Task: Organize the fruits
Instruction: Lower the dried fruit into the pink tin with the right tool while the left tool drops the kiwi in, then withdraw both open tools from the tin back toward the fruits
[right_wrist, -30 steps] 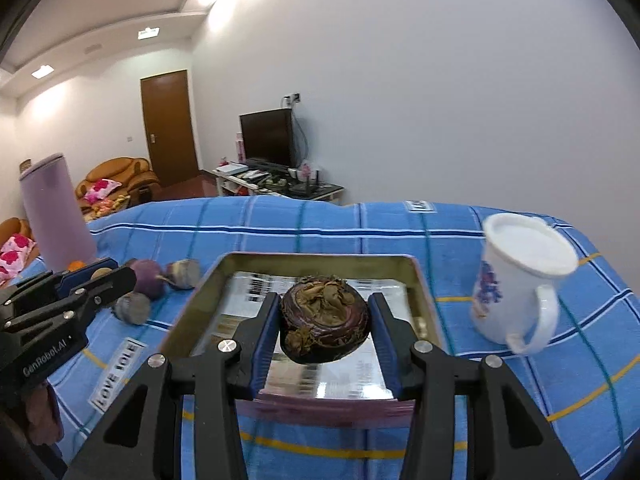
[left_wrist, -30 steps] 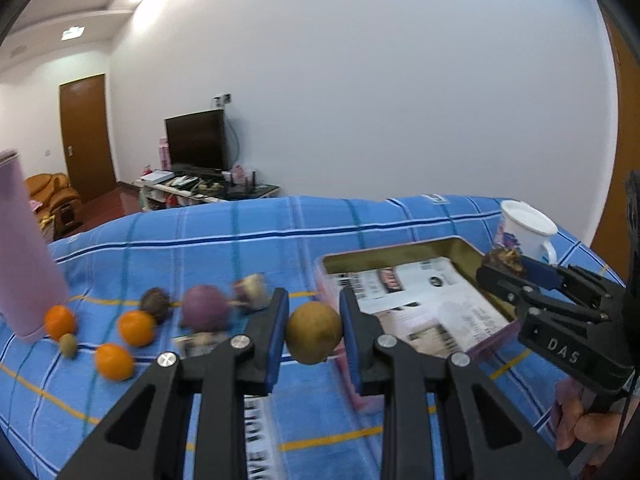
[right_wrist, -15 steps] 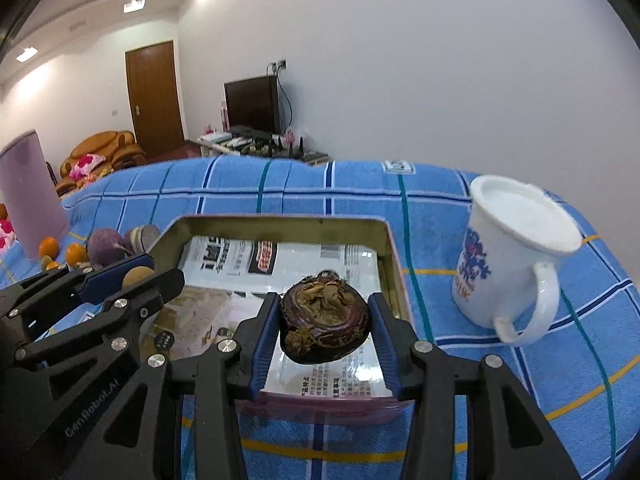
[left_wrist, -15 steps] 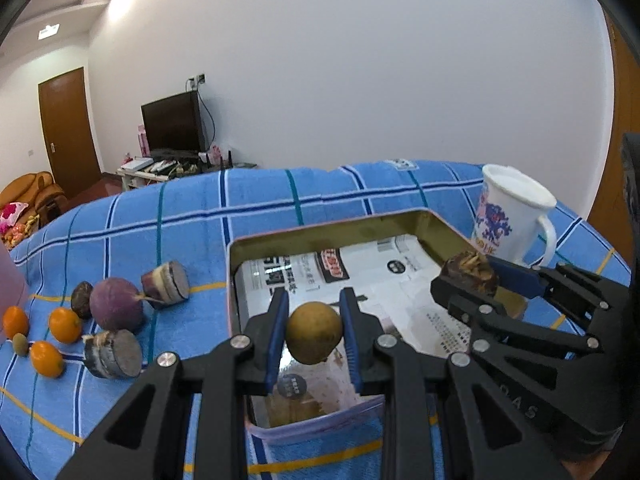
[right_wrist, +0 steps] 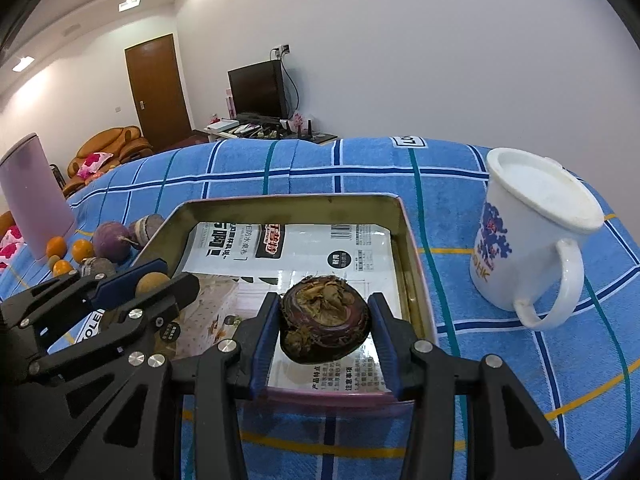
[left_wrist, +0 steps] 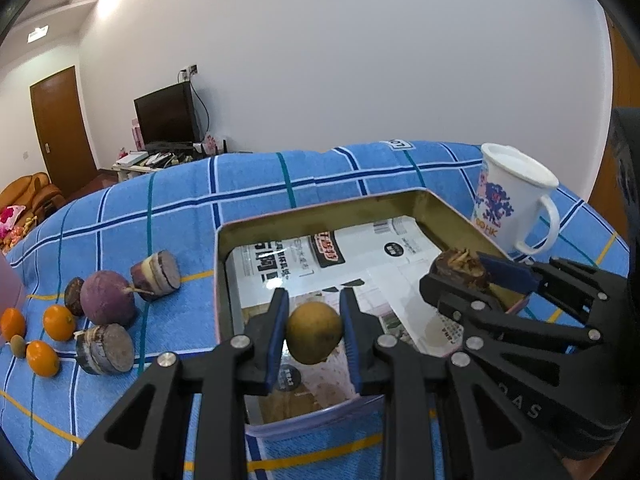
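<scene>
Left gripper clamped on brown round fruit, right gripper clamped on dark mangosteen, both above near end of tin tray. Risk: released high, rolling or bouncing over near rim; grippers colliding.

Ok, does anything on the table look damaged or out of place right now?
Nothing is spilled or tipped. One oddity: the dark purple fruit clamped in the right gripper has a dried, brown, shrivelled top. The white mug stands upright beside the tray.

The tray floor lies open below; the mug stands beside its right wall.
</scene>
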### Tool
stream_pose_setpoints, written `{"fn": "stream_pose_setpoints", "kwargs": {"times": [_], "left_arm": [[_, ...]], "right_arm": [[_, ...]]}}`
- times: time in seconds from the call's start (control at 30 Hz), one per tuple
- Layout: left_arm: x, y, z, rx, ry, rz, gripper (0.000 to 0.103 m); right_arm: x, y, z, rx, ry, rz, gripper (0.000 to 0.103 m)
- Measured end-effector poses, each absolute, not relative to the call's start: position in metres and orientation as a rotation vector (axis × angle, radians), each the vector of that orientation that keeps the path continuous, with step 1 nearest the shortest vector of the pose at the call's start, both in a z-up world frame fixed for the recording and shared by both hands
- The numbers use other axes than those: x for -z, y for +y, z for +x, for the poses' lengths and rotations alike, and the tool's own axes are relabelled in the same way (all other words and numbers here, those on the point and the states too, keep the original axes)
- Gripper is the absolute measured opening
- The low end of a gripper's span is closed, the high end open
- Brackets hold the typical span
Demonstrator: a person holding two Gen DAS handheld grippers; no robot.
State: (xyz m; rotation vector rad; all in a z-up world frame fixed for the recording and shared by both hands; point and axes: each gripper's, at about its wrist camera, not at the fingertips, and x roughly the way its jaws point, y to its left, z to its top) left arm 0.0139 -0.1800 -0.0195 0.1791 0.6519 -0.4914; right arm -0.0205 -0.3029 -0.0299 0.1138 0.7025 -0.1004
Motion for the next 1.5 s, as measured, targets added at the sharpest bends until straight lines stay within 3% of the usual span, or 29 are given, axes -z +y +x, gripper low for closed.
{"fn": "stream_pose_setpoints", "kwargs": {"times": [0.57,0.67,0.7,0.83,1.0,1.23,1.5], "left_arm": [[0.019,-0.175,0.014,0.466,0.647,0.161,0.03],[0.016,-0.17,0.011,0.465,0.624,0.146,0.042],[0.014,-0.167,0.01,0.455,0.613,0.136,0.05],[0.006,-0.155,0.007,0.406,0.546,0.106,0.073],[-0.003,-0.141,0.002,0.365,0.472,0.071,0.103],[-0.009,-0.136,-0.01,0.296,0.378,0.101,0.103],[-0.004,-0.118,-0.002,0.174,0.406,0.093,0.103]], "right_arm": [[0.029,-0.307,-0.021,0.045,0.694,0.17,0.051],[0.027,-0.314,-0.023,0.028,0.679,0.223,0.051],[0.026,-0.316,-0.024,0.02,0.674,0.243,0.052],[0.022,-0.329,-0.03,-0.005,0.635,0.338,0.073],[0.017,-0.338,-0.036,-0.032,0.565,0.432,0.081],[0.003,-0.321,-0.053,0.143,0.449,0.265,0.081],[-0.006,-0.314,-0.066,0.263,0.348,0.15,0.081]]}}
